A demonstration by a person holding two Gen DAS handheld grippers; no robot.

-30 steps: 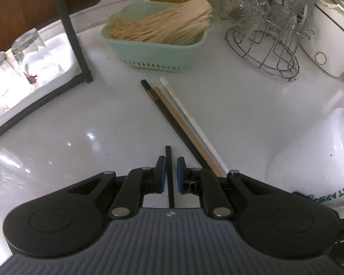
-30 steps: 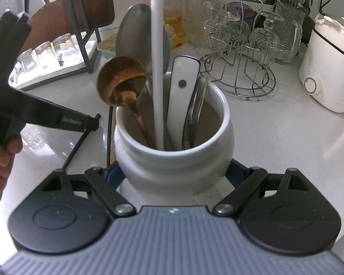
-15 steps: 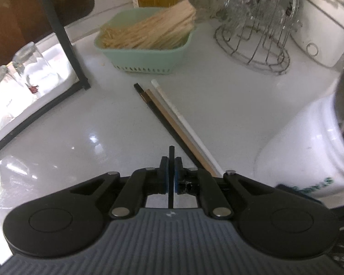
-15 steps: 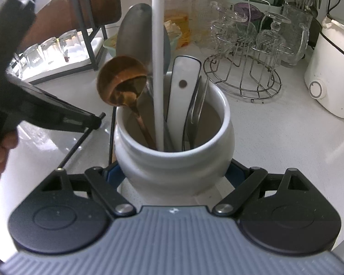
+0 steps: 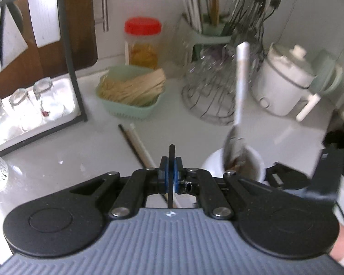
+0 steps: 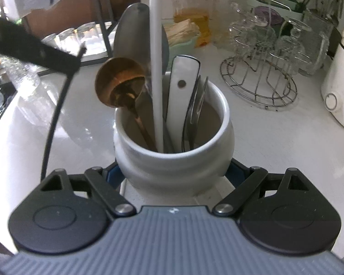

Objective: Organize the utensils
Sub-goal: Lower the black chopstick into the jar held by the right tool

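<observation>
One thin black chopstick (image 5: 171,174), clamped in left gripper (image 5: 170,177) jaws; right gripper (image 6: 175,174) jaws clasp white ceramic utensil crock (image 6: 174,160) (spoons inside) on white bench (image 6: 275,142).

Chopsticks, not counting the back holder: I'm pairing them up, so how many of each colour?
Black chopsticks: 2, one in the left gripper
White chopsticks: 2, one in the crock
Brown chopstick: 1
Total: 5

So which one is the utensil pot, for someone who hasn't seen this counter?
Start at the wire glass rack on the white counter. The white ceramic crock sits nearer, between the right gripper's fingers. Unlike the neighbours, it holds a copper ladle.
</observation>
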